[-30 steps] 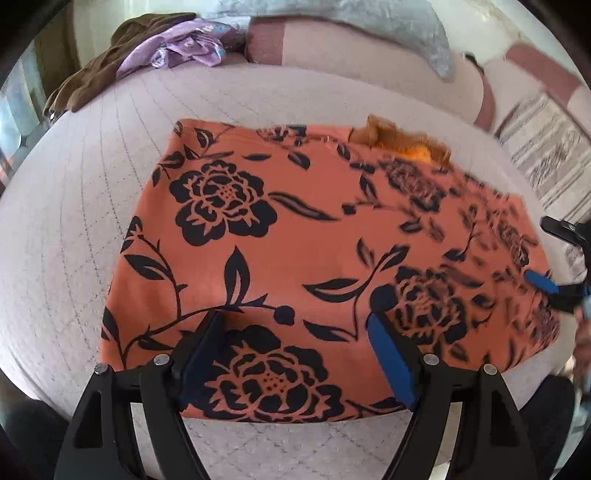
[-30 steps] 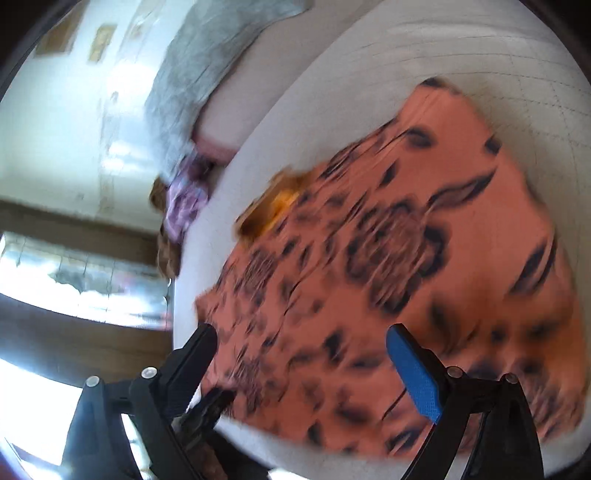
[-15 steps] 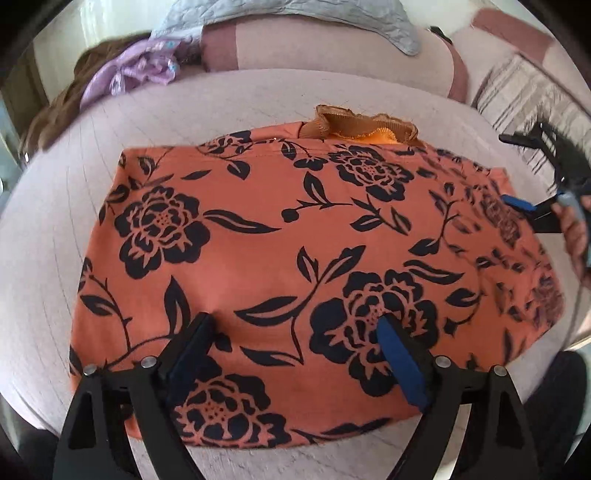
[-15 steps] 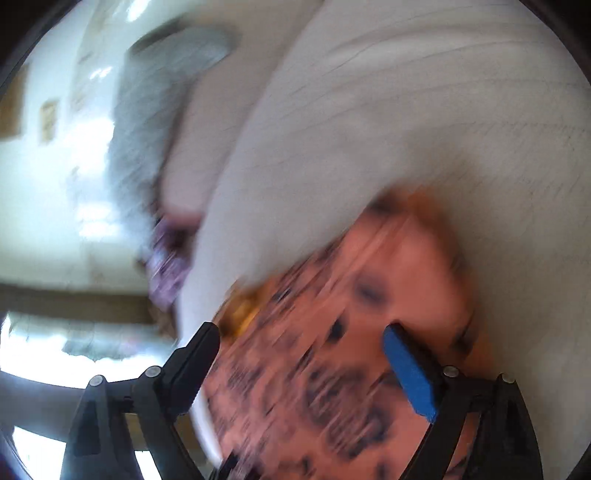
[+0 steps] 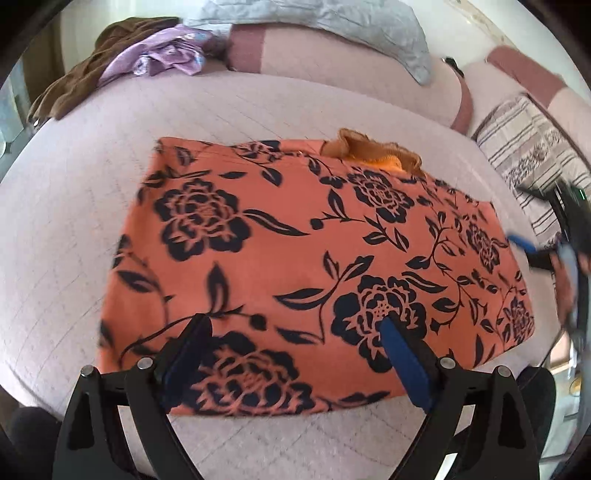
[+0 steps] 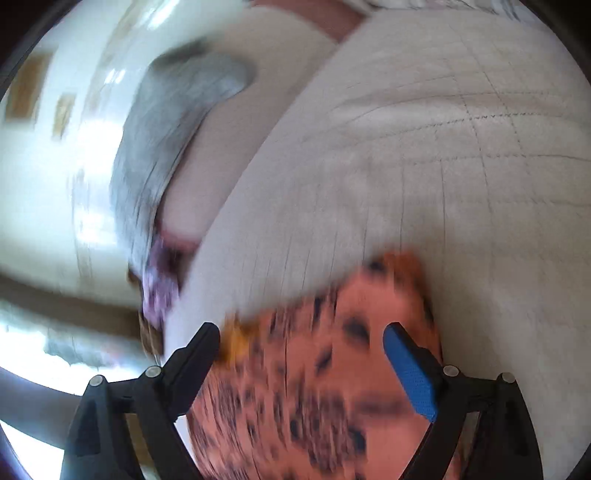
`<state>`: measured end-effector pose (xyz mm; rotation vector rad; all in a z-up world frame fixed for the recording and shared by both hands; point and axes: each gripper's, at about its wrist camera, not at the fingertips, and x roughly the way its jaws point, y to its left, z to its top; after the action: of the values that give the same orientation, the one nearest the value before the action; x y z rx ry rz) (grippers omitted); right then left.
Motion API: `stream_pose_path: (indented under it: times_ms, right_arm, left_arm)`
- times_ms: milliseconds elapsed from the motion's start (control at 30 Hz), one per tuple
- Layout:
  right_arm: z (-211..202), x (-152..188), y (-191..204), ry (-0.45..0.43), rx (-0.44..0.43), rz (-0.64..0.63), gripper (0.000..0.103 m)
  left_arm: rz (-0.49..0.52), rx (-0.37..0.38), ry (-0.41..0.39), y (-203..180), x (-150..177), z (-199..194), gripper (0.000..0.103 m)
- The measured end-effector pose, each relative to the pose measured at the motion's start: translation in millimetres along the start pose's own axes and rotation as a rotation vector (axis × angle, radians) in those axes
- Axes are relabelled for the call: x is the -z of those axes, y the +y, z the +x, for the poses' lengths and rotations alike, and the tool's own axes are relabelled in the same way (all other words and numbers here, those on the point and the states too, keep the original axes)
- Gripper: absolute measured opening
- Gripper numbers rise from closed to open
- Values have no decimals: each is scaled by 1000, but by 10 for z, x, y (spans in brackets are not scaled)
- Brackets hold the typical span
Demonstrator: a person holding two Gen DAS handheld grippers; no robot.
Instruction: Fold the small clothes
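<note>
An orange garment with a black flower print (image 5: 306, 258) lies flat on the pale quilted bed (image 5: 74, 206). A brown-orange ruffle (image 5: 373, 151) sticks out at its far edge. My left gripper (image 5: 295, 328) is open and empty, hovering over the garment's near edge. My right gripper (image 6: 301, 332) is open and empty above the garment's right end (image 6: 332, 387); its view is blurred. The right gripper also shows in the left wrist view (image 5: 535, 236) just off the garment's right edge.
A brown and purple heap of clothes (image 5: 122, 62) lies at the bed's far left. A grey pillow (image 5: 332, 26) and pink bolsters (image 5: 332, 62) line the back. A striped cloth (image 5: 524, 147) lies at the right.
The left gripper's view has swung back leftward, so the garment sits more to the right. The right gripper stays beside the garment's right edge, still moving fast and open.
</note>
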<state>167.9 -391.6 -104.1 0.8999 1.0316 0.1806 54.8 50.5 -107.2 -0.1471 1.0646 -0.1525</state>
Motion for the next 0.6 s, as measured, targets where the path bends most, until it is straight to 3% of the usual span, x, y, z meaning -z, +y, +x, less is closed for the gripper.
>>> stream_pose_path:
  times_ms: [200,267,300,333,367,400,500,567,600]
  right_arm:
    - [-380,887,70,80,-40,-77,92]
    - [-374,1106,7,104,-53,-105,92]
    - [-340,1150,-98,104,-18,-99,92]
    - [-289,1181,-255,106,70,-51,91]
    - [-317,1205,-345,87,64,-16,90]
    - [-418,1238,-312,48,49,2,91]
    - [-583,1346,9,21,47,-120,92]
    - [-615,1433,173,9,9,-212,95]
    - [-561,1455,173,8,8,-227,96]
  left_arm:
    - [-38,16,-37,59,141,-172,92]
    - [1,-5,-40,-9,191,-85,92]
    - [40,-39,1,-25,212,12,92]
    - [73,-87,55,-41,234,126,92]
    - [104,-125,70,-69,261,180,92]
    - [124,-134,31,-113,277,103,92]
    - [97,-52,-31,-179,247,-136,92]
    - [106,-46,-43,-226,233,-153,92]
    - [112,-60,-12,-237,235,-59,92]
